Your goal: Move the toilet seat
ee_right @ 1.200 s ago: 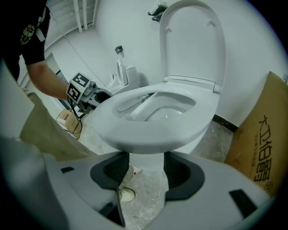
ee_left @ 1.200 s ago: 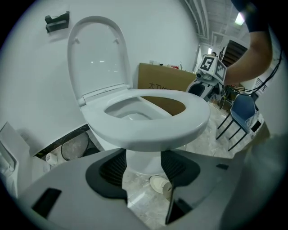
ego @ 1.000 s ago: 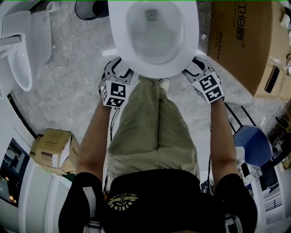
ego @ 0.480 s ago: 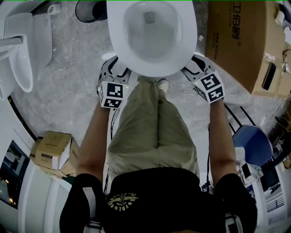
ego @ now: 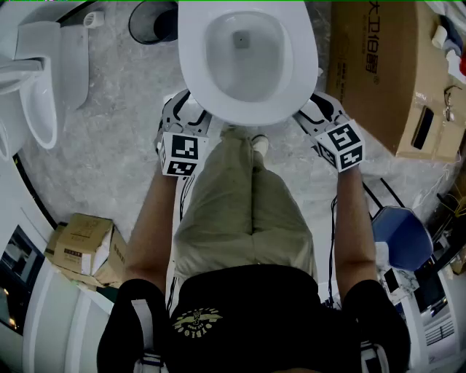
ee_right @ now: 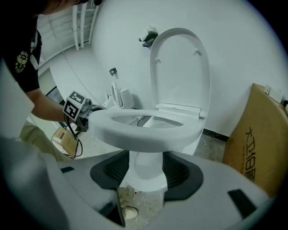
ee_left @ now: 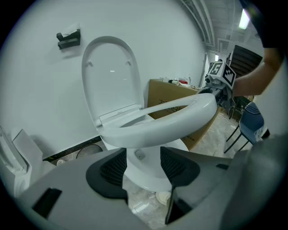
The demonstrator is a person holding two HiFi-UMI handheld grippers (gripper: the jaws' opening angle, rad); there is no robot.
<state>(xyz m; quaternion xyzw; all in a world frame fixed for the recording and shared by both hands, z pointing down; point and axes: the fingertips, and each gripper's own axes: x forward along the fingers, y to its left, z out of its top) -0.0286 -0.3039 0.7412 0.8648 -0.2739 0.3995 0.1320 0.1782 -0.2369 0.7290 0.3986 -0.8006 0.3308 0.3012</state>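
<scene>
The white toilet seat (ego: 247, 111) is a ring over the bowl at the top centre of the head view. My left gripper (ego: 188, 111) reaches under its front-left rim and my right gripper (ego: 312, 108) under its front-right rim. In the left gripper view the seat (ee_left: 166, 119) slants up off the bowl, hinged below the upright lid (ee_left: 110, 76), just above my left gripper (ee_left: 143, 164), which is open. The right gripper view shows the seat (ee_right: 139, 132) above my right gripper (ee_right: 146, 168), also open, with the pedestal showing between the pads.
A big cardboard box (ego: 378, 65) stands right of the toilet. Another white fixture (ego: 36, 80) and a black bin (ego: 149, 18) are at the left. A small carton (ego: 84, 244) lies lower left, a blue chair (ego: 397, 237) lower right. The person's legs (ego: 240, 197) stand before the bowl.
The view has drifted a little. Both grippers have stayed under the seat's front corners, the right one edging slightly outward.
</scene>
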